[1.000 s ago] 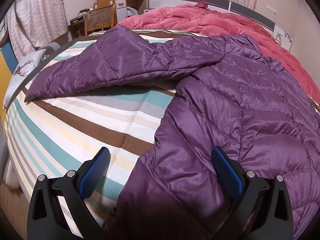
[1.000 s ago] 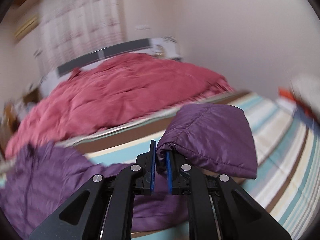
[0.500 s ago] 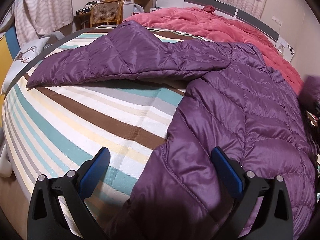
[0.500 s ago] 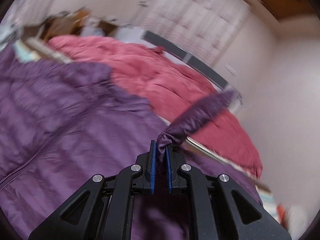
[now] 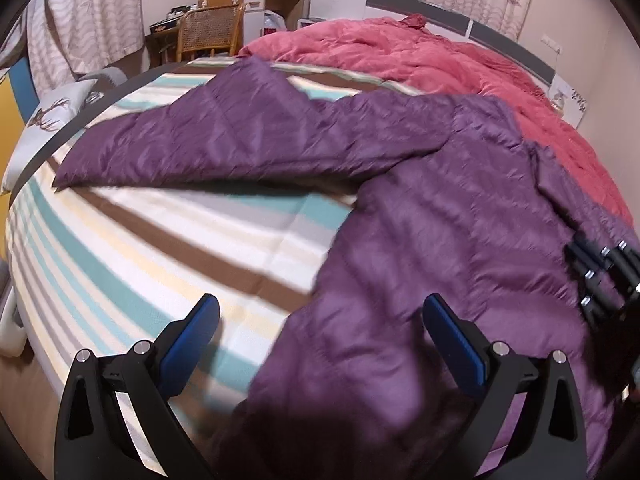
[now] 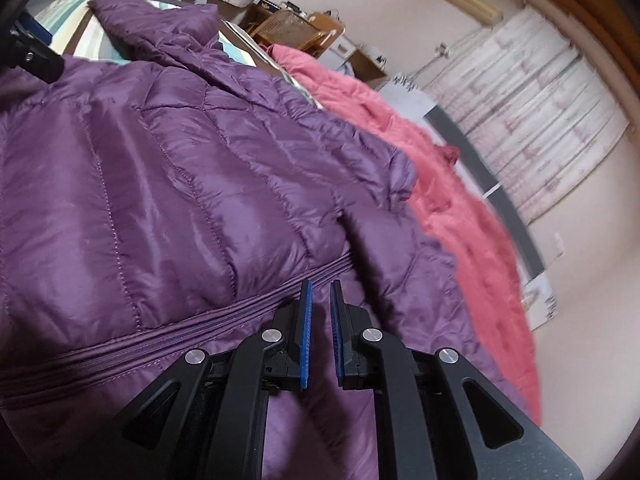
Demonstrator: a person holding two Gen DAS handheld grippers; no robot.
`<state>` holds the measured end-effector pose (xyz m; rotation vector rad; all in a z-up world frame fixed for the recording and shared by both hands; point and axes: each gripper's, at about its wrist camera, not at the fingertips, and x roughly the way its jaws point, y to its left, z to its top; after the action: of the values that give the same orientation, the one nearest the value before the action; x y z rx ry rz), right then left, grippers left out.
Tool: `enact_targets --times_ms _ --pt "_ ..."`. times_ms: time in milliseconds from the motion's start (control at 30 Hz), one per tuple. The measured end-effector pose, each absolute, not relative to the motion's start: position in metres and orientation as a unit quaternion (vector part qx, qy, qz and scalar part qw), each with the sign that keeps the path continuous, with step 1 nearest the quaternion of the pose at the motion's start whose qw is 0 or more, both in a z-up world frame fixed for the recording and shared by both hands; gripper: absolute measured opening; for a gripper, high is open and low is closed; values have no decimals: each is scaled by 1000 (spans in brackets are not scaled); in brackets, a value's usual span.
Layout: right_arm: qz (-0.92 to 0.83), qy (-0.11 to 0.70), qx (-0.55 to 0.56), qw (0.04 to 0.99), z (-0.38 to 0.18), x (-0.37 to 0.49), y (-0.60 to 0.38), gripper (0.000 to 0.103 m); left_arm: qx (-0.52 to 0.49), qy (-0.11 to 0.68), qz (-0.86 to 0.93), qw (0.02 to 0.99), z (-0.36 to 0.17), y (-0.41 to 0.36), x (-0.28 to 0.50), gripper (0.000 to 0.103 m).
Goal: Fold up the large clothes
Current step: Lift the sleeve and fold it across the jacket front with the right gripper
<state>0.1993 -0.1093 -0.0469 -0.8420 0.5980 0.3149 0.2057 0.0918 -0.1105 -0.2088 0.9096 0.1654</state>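
Right tool (image 6: pixel 320 312): pads parted by a narrow gap, nothing between them. A second ago it pinched the cuff of the jacket's sleeve and carried it in the air; half a second ago it held that cuff over the jacket body. The sleeve is now let go and appears to lie across the body, so the first sleeve fold reads as done. The tool hovers low over the jacket's zip line (image 6: pixel 168 336).

Left tool (image 5: pixel 320 340): spread wide, holding nothing, as in the two earlier views. It hangs above the jacket's near edge, one pad over the striped sheet, the other over purple fabric.

Jacket (image 5: pixel 440 220): purple, quilted, lying flat on the bed, front up. Other sleeve (image 5: pixel 240 136): stretched out to the left across the sheet, not yet folded. Judged next step: bring this sleeve in over the body.

Bed sheet (image 5: pixel 120 248): striped in brown, teal and cream; bare beside the jacket.

Quilt (image 5: pixel 420 52): red, bunched, just beyond the jacket's collar side, touching or nearly so; it may crowd a fold toward the headboard.

Chair (image 5: pixel 208 32): wicker-backed, by a cluttered stand, well apart from the work.

Pillow (image 5: pixel 52 112): off the bed's left edge.

Curtains (image 6: pixel 532 128): pale, behind the headboard.
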Motion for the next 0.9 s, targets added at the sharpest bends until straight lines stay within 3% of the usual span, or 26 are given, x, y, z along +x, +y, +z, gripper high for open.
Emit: enact_targets --times_ms 333,700,733,767,833,867,900 --pt "9 350 -207 914 -5 194 -192 10 -32 407 -43 912 -63 -12 297 101" --pt "-94 390 -81 912 -14 164 -288 10 -8 444 -107 889 -84 -117 388 98" --pt "-98 396 -69 910 -17 163 -295 10 -8 452 -110 885 -89 -121 392 93" --pt "-100 398 -58 910 -18 163 -299 10 -6 462 -109 880 -95 -125 394 78" --pt "-107 399 -41 910 -19 161 -305 10 -12 461 -104 881 -101 -126 391 68" --pt "-109 398 -36 910 -19 160 -308 10 -17 458 -103 883 -102 -124 389 53" --pt "-114 395 -26 911 -18 159 -312 10 -27 455 -113 883 -101 -121 386 31"
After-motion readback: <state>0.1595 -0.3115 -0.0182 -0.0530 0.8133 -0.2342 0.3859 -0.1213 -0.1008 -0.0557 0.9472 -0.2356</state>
